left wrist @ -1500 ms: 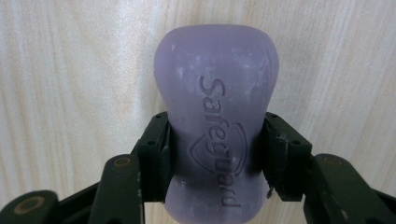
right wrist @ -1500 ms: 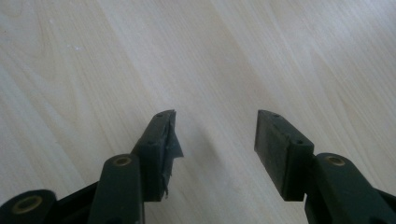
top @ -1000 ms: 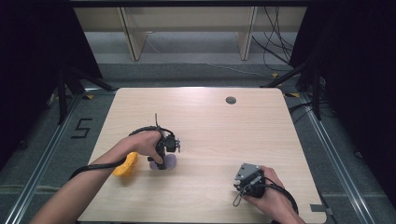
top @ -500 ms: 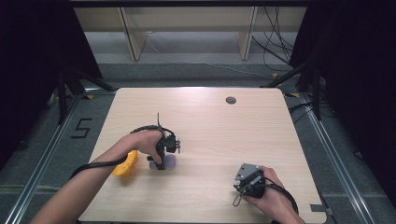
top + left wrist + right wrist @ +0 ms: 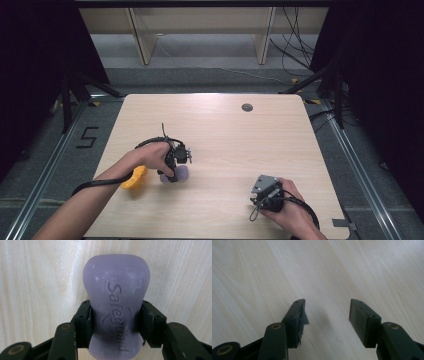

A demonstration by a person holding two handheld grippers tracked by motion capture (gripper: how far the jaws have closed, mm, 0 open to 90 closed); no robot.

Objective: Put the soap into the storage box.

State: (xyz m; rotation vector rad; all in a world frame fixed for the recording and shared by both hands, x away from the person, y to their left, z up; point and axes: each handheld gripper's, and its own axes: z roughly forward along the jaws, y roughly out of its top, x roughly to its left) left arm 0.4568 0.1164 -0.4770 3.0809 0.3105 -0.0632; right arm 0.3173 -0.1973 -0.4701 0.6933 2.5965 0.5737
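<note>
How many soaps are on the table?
1. The purple soap bar lies on the wooden table, clamped in the left gripper. The yellow thing beside it is partly hidden by the arm, so I cannot tell what it is.

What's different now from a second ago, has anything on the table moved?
Hardly anything. The left gripper has just been closing its jaws a little further onto the purple soap between them; the pads now press its sides. The soap lies in the same spot on the table, beside the yellow thing. The right gripper rests open and empty near the table's front edge, as before.
</note>
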